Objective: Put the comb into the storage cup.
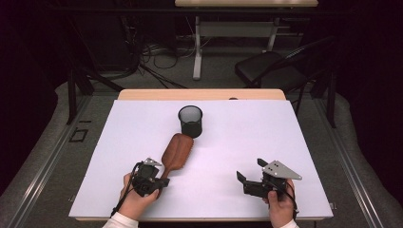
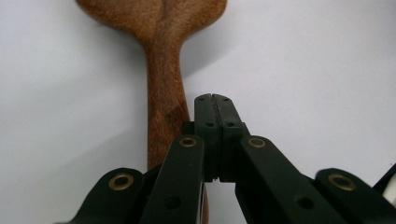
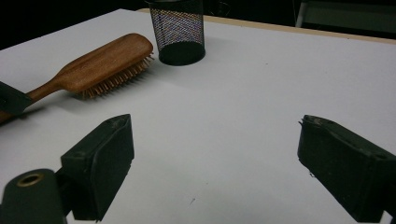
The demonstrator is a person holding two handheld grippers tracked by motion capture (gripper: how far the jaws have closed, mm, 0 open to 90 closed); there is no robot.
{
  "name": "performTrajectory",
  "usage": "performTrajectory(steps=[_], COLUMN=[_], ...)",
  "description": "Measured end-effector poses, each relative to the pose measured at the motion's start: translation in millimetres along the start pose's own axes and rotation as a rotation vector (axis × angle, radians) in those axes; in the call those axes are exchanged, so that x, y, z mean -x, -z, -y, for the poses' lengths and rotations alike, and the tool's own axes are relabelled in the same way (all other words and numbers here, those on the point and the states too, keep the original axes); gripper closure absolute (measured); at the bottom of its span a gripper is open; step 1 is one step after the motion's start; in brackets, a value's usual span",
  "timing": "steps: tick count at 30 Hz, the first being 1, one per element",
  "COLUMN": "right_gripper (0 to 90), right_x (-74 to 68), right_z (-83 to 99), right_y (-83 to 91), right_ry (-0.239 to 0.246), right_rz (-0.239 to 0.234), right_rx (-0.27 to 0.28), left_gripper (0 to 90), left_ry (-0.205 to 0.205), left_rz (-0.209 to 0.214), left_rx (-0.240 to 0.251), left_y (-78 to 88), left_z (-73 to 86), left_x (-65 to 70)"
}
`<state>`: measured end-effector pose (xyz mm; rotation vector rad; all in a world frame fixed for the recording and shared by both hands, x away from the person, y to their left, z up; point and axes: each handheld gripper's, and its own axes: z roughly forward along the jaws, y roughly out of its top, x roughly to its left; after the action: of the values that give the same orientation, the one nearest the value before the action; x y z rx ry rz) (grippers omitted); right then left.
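Hairbrush (image 2: 163, 70) head cut off by top edge.

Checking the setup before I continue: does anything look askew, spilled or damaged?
Nothing spilled or broken. The wooden hairbrush lies bristles down, aslant, its head close to the upright mesh cup. The left gripper is shut beside the handle, not around it.
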<state>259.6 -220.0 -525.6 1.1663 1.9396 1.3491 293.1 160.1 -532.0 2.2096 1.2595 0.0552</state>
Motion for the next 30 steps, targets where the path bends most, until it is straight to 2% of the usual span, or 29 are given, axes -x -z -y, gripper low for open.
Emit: performTrajectory(steps=[15, 22, 30], right_gripper=[11.4, 11.5, 11.6], right_x=[1.1, 1.3, 1.6], right_z=[-0.6, -0.6, -0.8], right_y=[0.8, 0.4, 0.7], right_ry=[0.000, -0.003, -0.002], right_rz=[-0.001, -0.003, -0.002], right_rx=[0.003, 0.004, 0.001], left_gripper=[90.0, 89.5, 84.1], left_ry=[0.010, 0.012, 0.014], left_rz=[-0.045, -0.049, -0.052], left_rx=[0.013, 0.014, 0.028], left_y=[5.9, 6.4, 9.5], left_z=[4.7, 4.7, 3.9], left_x=[-13.1, -12.5, -9.3])
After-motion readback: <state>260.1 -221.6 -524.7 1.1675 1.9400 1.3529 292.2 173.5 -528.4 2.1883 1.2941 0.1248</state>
